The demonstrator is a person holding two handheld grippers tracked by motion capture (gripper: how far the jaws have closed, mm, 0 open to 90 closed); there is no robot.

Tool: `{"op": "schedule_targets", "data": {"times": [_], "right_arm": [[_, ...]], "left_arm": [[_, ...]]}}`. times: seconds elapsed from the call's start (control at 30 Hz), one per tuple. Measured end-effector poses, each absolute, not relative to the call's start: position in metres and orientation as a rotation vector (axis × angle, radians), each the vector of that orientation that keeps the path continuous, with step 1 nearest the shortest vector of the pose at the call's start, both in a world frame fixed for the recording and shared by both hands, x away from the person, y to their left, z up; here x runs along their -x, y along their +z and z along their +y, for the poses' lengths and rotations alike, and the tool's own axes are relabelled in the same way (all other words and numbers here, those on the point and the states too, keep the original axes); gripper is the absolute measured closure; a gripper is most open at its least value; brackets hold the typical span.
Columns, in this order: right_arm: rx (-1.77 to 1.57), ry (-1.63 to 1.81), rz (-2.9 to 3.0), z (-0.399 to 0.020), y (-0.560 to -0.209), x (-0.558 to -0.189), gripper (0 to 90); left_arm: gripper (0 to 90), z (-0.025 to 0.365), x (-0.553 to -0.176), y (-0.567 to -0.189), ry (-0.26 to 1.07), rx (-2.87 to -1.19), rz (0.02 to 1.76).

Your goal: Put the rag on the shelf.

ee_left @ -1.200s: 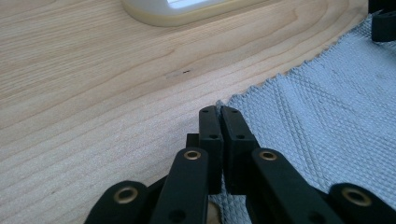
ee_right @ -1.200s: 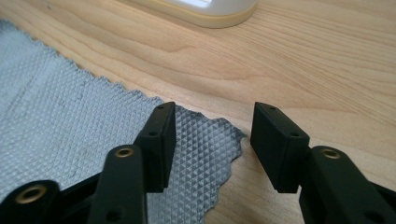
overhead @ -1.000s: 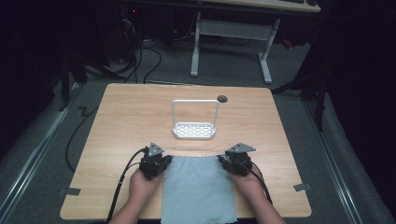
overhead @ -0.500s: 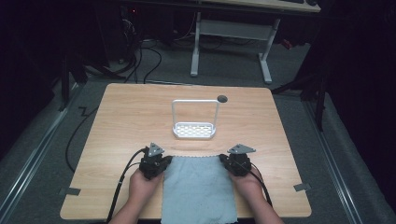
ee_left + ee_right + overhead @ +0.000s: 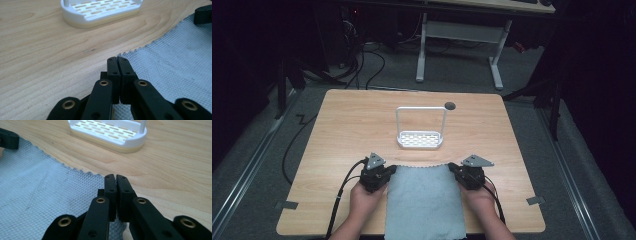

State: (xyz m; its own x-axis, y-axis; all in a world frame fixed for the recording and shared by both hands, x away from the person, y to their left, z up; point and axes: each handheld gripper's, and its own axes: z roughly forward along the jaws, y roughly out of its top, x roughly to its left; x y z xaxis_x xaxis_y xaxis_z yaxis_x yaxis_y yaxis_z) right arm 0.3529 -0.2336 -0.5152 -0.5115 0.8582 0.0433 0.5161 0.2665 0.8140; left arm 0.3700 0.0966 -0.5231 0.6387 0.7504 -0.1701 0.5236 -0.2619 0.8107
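Observation:
A grey-blue textured cloth (image 5: 424, 200) lies flat at the near edge of the wooden table (image 5: 352, 130), hanging slightly over it. My left gripper (image 5: 391, 171) is at the cloth's far left corner, my right gripper (image 5: 455, 170) at its far right corner. In the left gripper view the black jaws (image 5: 117, 60) are pressed together at the zigzag corner of the cloth (image 5: 175, 62). In the right gripper view the jaws (image 5: 115, 178) are likewise together over the corner of the cloth (image 5: 37, 187). Each gripper is shut on its corner, low on the tabletop.
A white slotted rack (image 5: 420, 140) with a tall wire hoop stands mid-table just beyond the cloth, also seen as the rack (image 5: 100, 12) and rack (image 5: 110, 135). A dark round hole (image 5: 450, 105) lies behind it. Desk legs and cables stand on the floor beyond.
The right gripper's jaws have drawn together at the cloth's corner. Both hands and the cloth stay where they were.

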Motion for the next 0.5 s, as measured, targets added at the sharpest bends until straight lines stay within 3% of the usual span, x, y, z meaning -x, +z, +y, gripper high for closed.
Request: {"op": "schedule_targets", "data": {"times": [0.5], "right_arm": [[-1.207, 1.226, 2.069, -0.236, -0.497, -0.339, 88.2]], "left_arm": [[89.4, 0.106, -0.357, -0.503, 0.322, -1.827, 0.944]]}}
